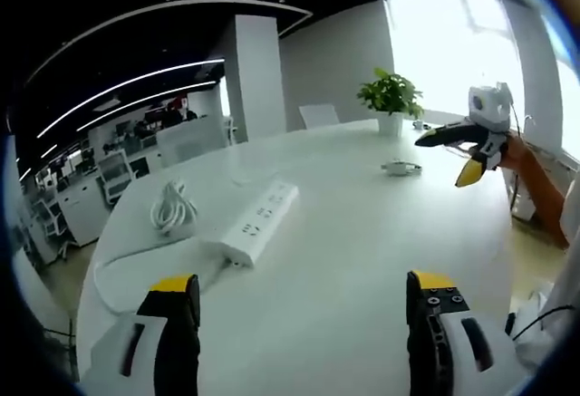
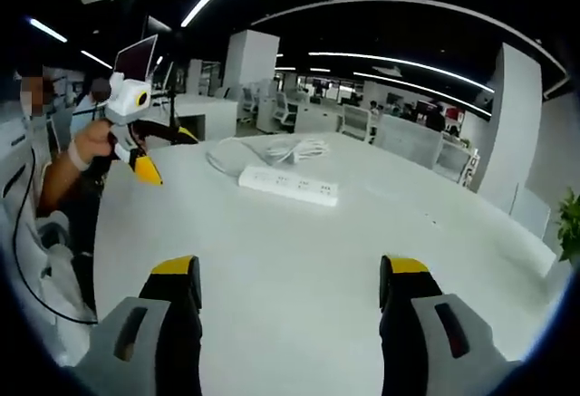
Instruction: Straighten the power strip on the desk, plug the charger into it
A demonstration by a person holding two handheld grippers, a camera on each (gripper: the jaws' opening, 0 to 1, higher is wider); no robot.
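Power strip (image 1: 259, 219): lies flat on the white desk (image 1: 362, 251), well ahead of both grippers, touching neither
Long axis: in the left gripper view it runs diagonally, near end lower left, far end upper right; in the right gripper view it lies almost crosswise to the jaws
Sockets: face up along the top of the strip
Cable (image 1: 173, 206): coiled white bundle on the desk just beside the strip, at its far side in the right gripper view
Charger (image 1: 401, 168): probably the small pale object lying on the desk far from the strip, near the potted plant (image 1: 391, 99); too small to be sure
Left gripper (image 1: 304, 301): jaws spread wide, nothing between them, above bare desk
Right gripper (image 2: 290, 283): jaws apart and empty, above bare desk; in the left gripper view it is raised over the desk's far edge
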